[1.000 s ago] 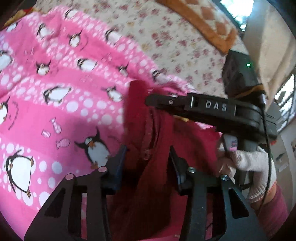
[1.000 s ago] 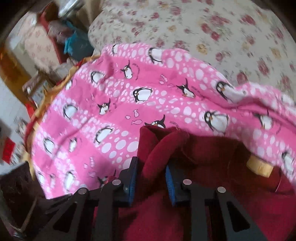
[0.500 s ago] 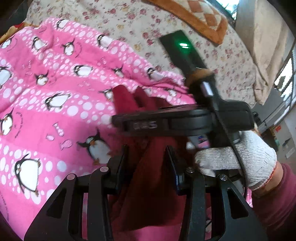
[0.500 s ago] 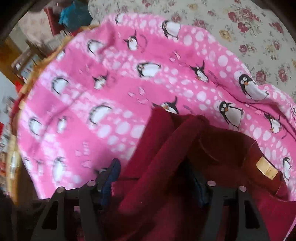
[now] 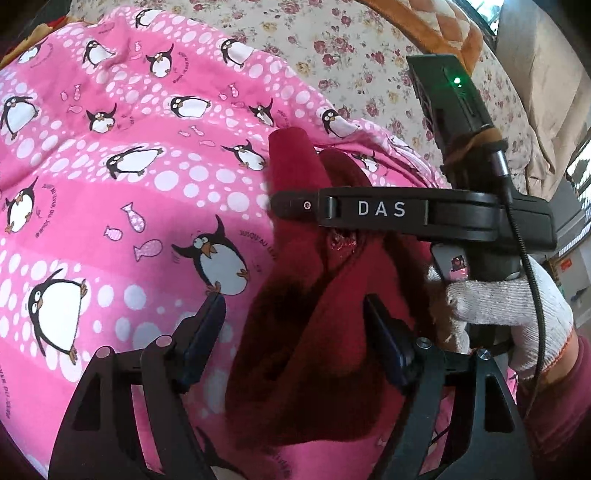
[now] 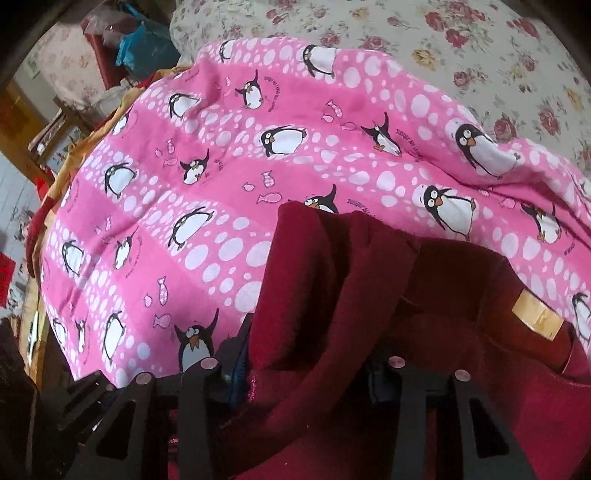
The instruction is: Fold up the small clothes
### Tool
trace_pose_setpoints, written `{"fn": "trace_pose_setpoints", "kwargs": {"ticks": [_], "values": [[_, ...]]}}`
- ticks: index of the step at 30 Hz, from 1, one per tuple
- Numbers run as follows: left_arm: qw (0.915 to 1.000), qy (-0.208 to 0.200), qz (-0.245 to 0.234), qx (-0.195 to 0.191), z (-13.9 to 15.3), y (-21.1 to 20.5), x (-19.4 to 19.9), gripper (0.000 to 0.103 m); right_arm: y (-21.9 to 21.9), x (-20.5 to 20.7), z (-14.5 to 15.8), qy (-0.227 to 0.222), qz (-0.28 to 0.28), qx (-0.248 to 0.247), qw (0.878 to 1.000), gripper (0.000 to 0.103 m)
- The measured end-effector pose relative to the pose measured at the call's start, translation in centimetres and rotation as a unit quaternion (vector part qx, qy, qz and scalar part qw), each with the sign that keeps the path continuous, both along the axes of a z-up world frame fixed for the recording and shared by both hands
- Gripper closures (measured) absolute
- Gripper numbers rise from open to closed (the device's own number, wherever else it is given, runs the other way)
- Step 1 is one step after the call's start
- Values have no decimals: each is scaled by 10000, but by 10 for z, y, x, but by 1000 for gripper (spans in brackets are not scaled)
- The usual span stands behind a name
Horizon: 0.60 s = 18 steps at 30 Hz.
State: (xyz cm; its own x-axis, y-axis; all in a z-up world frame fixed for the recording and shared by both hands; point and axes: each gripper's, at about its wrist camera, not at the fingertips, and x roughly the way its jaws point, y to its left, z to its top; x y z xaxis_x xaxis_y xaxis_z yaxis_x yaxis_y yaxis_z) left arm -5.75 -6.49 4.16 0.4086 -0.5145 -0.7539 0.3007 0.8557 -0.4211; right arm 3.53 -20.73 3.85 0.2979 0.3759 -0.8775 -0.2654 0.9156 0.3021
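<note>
A small dark red fleece garment (image 5: 314,325) lies bunched on a pink penguin blanket (image 5: 122,192). My left gripper (image 5: 293,314) is open, its jaws wide apart on either side of a fold of the garment. My right gripper (image 6: 310,354) is open too, with folds of the garment (image 6: 332,295) lying loose between its jaws. In the left wrist view the right gripper's body marked DAS (image 5: 380,210) crosses over the garment, held by a white-gloved hand (image 5: 509,314). A tan label (image 6: 537,314) shows at the garment's right.
The pink blanket (image 6: 221,184) lies over a floral bedspread (image 6: 480,44) that runs behind and to the right. An orange-edged quilt (image 5: 443,22) lies at the far back. Clutter and wooden furniture (image 6: 48,122) stand off the bed's left edge.
Both grippers were shut on the red garment a second ago; both have opened and let it go. The right gripper swung across the left view and back.
</note>
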Motion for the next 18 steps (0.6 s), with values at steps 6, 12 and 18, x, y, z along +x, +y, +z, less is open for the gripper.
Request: {"fn": "trace_pose_setpoints", "kwargs": {"ticks": [6, 12, 18], "values": [[9996, -103, -217, 141, 1, -13, -2, 46, -5, -6, 5, -105, -70, 111, 9999, 60], [9991, -291, -279, 148, 14, -22, -7, 72, -8, -15, 17, -312, 2, 194, 9993, 69], [9958, -677, -608, 32, 54, -49, -29, 77, -37, -30, 58, -692, -23, 432, 9967, 70]]}}
